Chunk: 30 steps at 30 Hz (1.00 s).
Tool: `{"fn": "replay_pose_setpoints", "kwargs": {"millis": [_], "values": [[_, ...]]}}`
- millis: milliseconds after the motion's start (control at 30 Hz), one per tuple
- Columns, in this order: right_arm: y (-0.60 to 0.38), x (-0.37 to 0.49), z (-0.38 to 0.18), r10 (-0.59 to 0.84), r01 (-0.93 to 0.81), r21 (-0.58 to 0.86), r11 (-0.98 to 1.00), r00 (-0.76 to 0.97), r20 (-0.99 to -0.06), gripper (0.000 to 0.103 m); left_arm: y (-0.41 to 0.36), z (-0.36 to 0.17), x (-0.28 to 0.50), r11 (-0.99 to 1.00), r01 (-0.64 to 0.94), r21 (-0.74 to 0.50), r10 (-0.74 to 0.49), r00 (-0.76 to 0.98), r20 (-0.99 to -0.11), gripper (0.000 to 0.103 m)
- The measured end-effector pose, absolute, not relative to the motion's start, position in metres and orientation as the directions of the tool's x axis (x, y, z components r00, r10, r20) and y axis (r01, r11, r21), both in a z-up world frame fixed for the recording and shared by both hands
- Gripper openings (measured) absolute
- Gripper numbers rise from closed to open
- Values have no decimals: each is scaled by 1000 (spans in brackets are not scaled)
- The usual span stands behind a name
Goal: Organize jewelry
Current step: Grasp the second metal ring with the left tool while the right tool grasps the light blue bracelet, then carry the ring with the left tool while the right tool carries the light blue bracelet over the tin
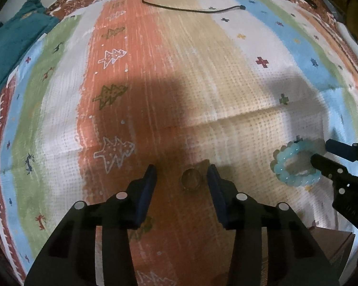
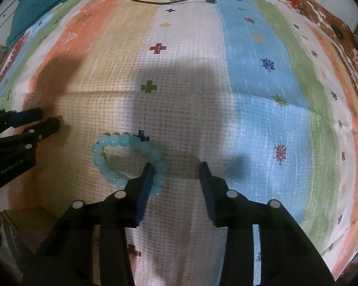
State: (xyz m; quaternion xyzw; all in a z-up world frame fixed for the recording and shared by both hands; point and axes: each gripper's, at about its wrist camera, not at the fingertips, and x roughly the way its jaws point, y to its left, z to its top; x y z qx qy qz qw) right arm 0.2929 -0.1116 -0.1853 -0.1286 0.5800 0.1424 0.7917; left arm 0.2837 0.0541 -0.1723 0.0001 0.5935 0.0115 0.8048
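A small dark metal ring lies flat on the striped cloth, between the open fingers of my left gripper, which hovers just over it. A light blue bead bracelet lies on the cloth; it also shows in the left wrist view. My right gripper is open, its left finger resting inside the bracelet's loop over the near beads. The right gripper shows at the right edge of the left wrist view, and the left gripper at the left edge of the right wrist view.
The patterned striped cloth covers the whole surface. A black cable lies at the far side. A teal cloth sits at the far left. A brown box corner is near the front right.
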Motion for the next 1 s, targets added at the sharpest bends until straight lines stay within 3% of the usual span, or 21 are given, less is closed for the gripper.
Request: {"fn": "replay_pose_setpoints", "kwargs": {"millis": [67,133,200,1000], "values": [[-109,291,-186,69,-388,-52,920,291,-954,27,53,-173,284,1000,-19,19,24,292,-956,36],[-108,291,-186,74,-393,-47,918,287,-955,14,52,-173,283,1000,-16,24,28,292,-956,29],[-109,291,-186,83,-393,-37,919,286,-955,13,51,-174,282,999,-19,28,33,292,-956,21],[-113,267,-126,260,-395,85,915,412,-873,12,39,-111,240,999,-8,-34,-28,413,-910,18]]}}
